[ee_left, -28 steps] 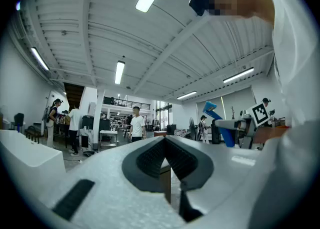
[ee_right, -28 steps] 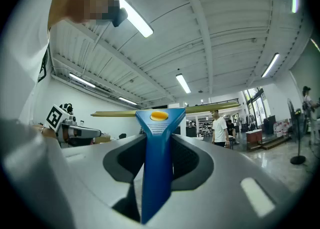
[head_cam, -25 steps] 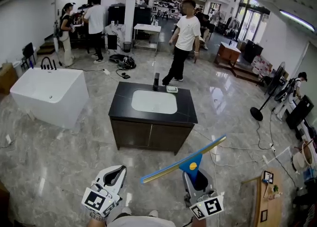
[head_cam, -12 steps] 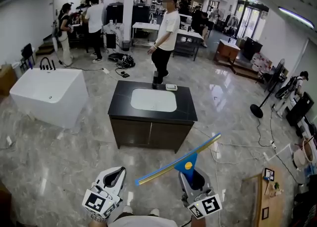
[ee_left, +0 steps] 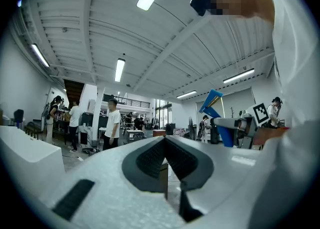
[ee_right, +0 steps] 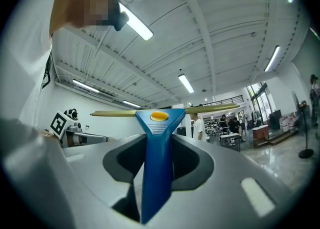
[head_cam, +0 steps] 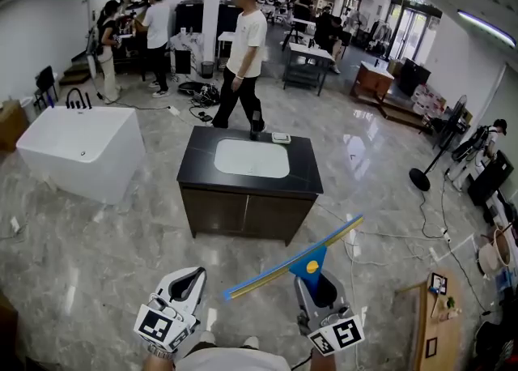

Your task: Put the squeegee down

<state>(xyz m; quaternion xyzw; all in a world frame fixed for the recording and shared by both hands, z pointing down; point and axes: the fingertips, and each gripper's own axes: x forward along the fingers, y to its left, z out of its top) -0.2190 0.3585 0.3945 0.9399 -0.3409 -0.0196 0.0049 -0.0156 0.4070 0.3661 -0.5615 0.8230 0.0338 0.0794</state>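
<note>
1. The right hand-held gripper [head_cam: 317,288] is clamped on the blue handle of the squeegee [head_cam: 293,268]. The blade sits crosswise at the lower centre of the head view, probably for carrying (no resting spot is within reach).
2. The left hand-held gripper [head_cam: 188,284], lower left, has its jaws together on nothing and is apart from the blade.
3. The bench [head_cam: 306,176] at centre holds a sink [head_cam: 252,159] that looks empty; the bathtub [head_cam: 105,175] at left seems empty too.

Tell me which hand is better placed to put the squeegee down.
Right. The right claw is shut on the squeegee, gripping its blue handle with the blade crosswise above the jaws. The left claw is shut with nothing in it, so it would first have to take the tool over.
</note>
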